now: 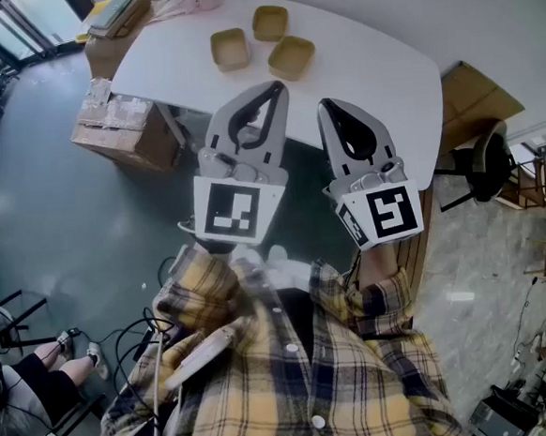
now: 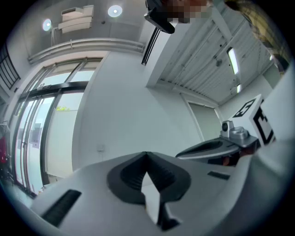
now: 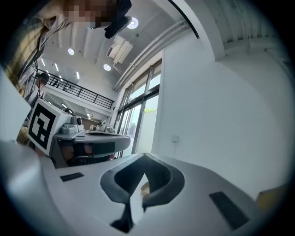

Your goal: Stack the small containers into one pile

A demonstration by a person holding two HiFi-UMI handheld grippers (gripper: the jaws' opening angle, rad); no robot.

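Note:
Three small tan containers stand apart on the white table (image 1: 364,59): one at the left (image 1: 230,48), one at the back (image 1: 270,22), one at the right (image 1: 291,57). My left gripper (image 1: 276,88) and right gripper (image 1: 325,106) hover side by side near the table's front edge, short of the containers and tilted up. Both are shut with nothing between their fingers. In the left gripper view the shut left gripper (image 2: 147,155) points at a white wall, with the right gripper (image 2: 216,148) beside it. The right gripper view shows the shut right gripper (image 3: 144,157) and the left gripper (image 3: 92,140).
Cardboard boxes (image 1: 120,130) sit on the floor left of the table. A black office chair (image 1: 483,163) and flat cardboard (image 1: 471,103) are at the right. A bag (image 1: 118,13) lies at the table's far left corner. A seated person's legs (image 1: 40,367) show at lower left.

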